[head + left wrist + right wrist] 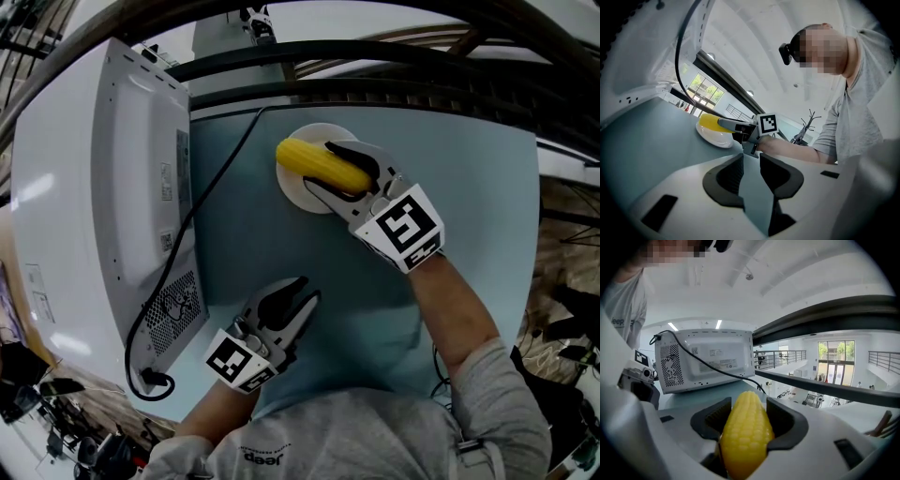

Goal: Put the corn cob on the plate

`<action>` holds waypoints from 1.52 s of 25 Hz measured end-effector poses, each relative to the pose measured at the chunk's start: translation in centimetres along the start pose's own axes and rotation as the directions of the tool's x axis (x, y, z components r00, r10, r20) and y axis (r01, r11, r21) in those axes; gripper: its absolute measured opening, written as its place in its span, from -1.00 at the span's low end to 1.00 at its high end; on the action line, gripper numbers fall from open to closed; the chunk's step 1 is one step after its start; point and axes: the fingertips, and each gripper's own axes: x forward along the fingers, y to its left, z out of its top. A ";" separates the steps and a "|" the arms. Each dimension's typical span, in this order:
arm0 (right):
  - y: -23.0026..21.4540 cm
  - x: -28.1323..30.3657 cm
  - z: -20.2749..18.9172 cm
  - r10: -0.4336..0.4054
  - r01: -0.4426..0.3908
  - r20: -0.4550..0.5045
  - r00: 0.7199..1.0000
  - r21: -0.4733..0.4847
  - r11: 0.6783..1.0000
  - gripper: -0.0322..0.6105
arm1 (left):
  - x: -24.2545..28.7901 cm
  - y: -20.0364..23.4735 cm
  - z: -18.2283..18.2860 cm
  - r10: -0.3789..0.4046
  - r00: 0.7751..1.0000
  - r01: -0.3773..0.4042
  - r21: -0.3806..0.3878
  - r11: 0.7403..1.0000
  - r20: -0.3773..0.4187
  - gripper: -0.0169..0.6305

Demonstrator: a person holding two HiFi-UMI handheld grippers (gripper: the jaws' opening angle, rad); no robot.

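Observation:
My right gripper is shut on the yellow corn cob, with a black finger along each side of it. The cob lies across the small white plate at the far middle of the blue-grey table. In the left gripper view the corn cob sits low over the plate; I cannot tell whether they touch. The right gripper view shows the cob filling the space between the jaws of my right gripper. My left gripper rests near the table's front, open with a narrow gap and nothing in it.
A white microwave stands along the table's left side with its back toward the plate. Its black cable runs across the table close to the plate's left and down to a plug at the front left. Dark railings cross behind the table's far edge.

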 end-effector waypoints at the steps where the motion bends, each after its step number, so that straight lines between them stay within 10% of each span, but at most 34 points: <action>1: 0.1 0.1 -0.2 0.003 -0.003 -0.001 1.000 0.001 1.000 -0.14 | 0.0 0.1 -0.1 0.002 1.000 -0.002 -0.003 1.000 -0.002 -0.56; 38: 0.0 -0.1 -3.8 -0.033 0.006 -0.212 0.977 -0.126 0.992 -0.05 | -0.3 -0.4 -0.4 -0.002 1.000 0.002 0.014 1.000 -0.012 -0.57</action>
